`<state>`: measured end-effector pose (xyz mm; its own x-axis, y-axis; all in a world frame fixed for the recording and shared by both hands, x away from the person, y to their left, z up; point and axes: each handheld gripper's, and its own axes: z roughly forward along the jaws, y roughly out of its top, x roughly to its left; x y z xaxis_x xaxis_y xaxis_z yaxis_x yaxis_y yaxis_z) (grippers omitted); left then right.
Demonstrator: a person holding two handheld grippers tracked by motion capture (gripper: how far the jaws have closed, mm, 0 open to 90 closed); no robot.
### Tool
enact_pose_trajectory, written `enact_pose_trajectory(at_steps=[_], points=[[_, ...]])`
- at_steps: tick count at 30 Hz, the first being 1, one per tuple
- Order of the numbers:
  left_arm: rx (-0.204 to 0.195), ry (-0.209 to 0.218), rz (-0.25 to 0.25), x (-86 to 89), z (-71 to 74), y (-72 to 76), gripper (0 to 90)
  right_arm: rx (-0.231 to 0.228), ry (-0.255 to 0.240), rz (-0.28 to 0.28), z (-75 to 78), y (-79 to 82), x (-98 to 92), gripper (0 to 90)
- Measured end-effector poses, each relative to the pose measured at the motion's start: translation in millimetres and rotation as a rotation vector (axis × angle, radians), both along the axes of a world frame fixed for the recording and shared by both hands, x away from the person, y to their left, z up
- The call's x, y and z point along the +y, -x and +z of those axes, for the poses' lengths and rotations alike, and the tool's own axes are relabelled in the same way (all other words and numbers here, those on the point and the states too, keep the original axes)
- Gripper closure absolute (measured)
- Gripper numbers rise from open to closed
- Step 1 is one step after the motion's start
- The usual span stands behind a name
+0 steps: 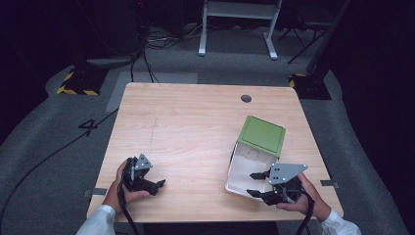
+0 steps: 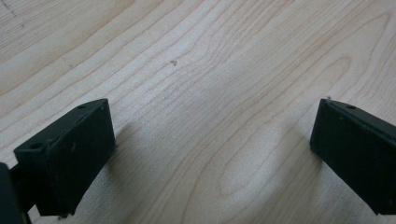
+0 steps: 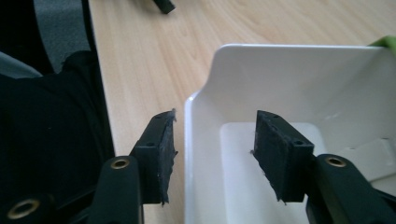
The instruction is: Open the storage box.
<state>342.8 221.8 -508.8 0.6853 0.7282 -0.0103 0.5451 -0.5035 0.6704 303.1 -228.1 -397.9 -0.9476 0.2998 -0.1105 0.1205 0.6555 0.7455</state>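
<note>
A white box (image 1: pixel 243 169) lies open at the table's right front, its green lid (image 1: pixel 262 134) hinged back on the far side. My right gripper (image 1: pixel 253 184) sits at the box's near wall. In the right gripper view the right gripper (image 3: pixel 215 116) stands open astride the white box (image 3: pixel 289 79): one jaw is outside the wall, the other inside, and neither pad presses on it. A corner of the green lid (image 3: pixel 386 41) shows at the edge. My left gripper (image 1: pixel 155 177) rests at the table's left front. The left gripper (image 2: pixel 215 121) is open over bare wood, with nothing between its fingers (image 2: pixel 70 154).
The wooden table (image 1: pixel 186 127) has a round cable hole (image 1: pixel 246 98) near its far edge. Beyond it stand a white frame (image 1: pixel 237 29) and cables on the grey floor. The table's front edge (image 3: pixel 100 93) runs just beside the box, with a person's dark clothing (image 3: pixel 46 121) past it.
</note>
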Motion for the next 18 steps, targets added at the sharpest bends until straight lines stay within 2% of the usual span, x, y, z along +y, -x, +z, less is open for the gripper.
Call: enact_pose_trajectory(at_steps=[5, 8, 11, 18], points=[[0.000, 0.000, 0.000, 0.0, 0.0, 0.0, 0.3, -0.040, -0.020, -0.038, 9.6, -2.7, -14.8, 42.9], [0.000, 0.000, 0.000, 0.0, 0.0, 0.0, 0.2, -0.071, -0.030, -0.086, 14.8, -6.3, -28.0, 39.6], [0.000, 0.000, 0.000, 0.0, 0.1, 0.0, 0.2, -0.078, -0.035, -0.107, 16.5, -7.5, -34.4, 38.0], [0.000, 0.000, 0.000, 0.0, 0.0, 0.0, 0.2, -0.114, -0.035, -0.197, 14.9, -9.8, -55.9, 27.6]])
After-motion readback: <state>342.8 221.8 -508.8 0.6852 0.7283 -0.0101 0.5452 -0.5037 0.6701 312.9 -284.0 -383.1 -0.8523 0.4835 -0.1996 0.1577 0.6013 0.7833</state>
